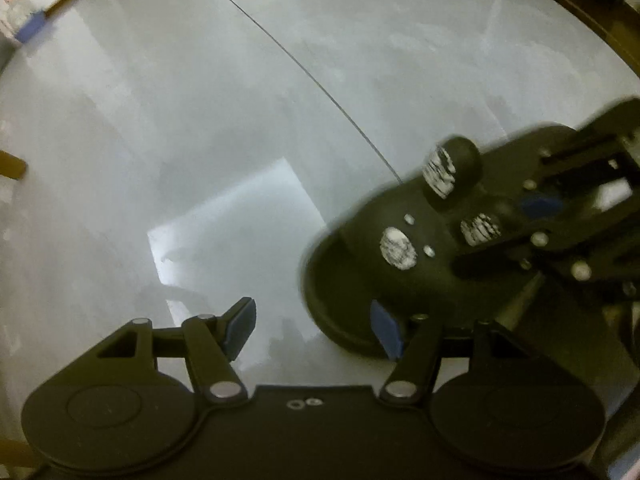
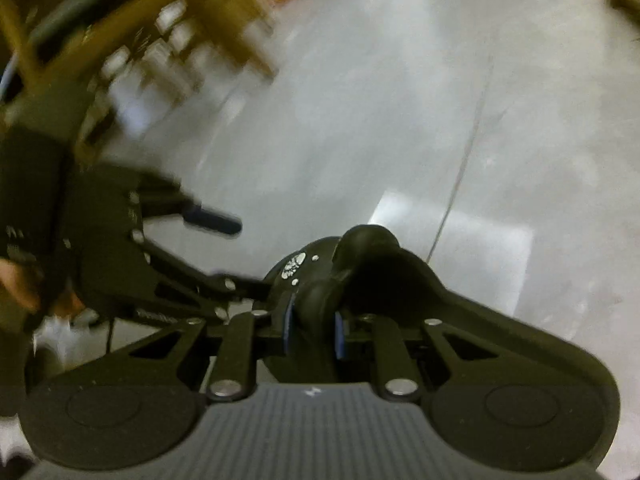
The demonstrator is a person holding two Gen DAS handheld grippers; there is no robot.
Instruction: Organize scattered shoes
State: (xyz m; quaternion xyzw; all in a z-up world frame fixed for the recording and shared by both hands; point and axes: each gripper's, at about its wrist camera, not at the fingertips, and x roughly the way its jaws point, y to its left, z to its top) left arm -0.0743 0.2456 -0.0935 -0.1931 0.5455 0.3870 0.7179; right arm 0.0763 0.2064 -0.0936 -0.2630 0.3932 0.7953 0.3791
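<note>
A black clog-style shoe [image 1: 384,264] with white charms on its top hangs above the grey floor at the right of the left wrist view. My right gripper [image 2: 312,328] is shut on the shoe's heel strap [image 2: 316,304], and it also shows in the left wrist view [image 1: 560,216] at the right edge behind the shoe. My left gripper [image 1: 316,328] is open and empty; its right pad [image 1: 386,332] lies against the shoe's toe rim. The left gripper also shows in the right wrist view [image 2: 224,252] at the left, one finger by the shoe's toe.
A glossy grey floor [image 1: 200,120] with a thin seam line and a bright window reflection [image 1: 224,216]. Wooden furniture legs [image 2: 240,36] and blurred clutter stand at the upper left of the right wrist view. A wooden leg [image 1: 12,166] shows at the left edge.
</note>
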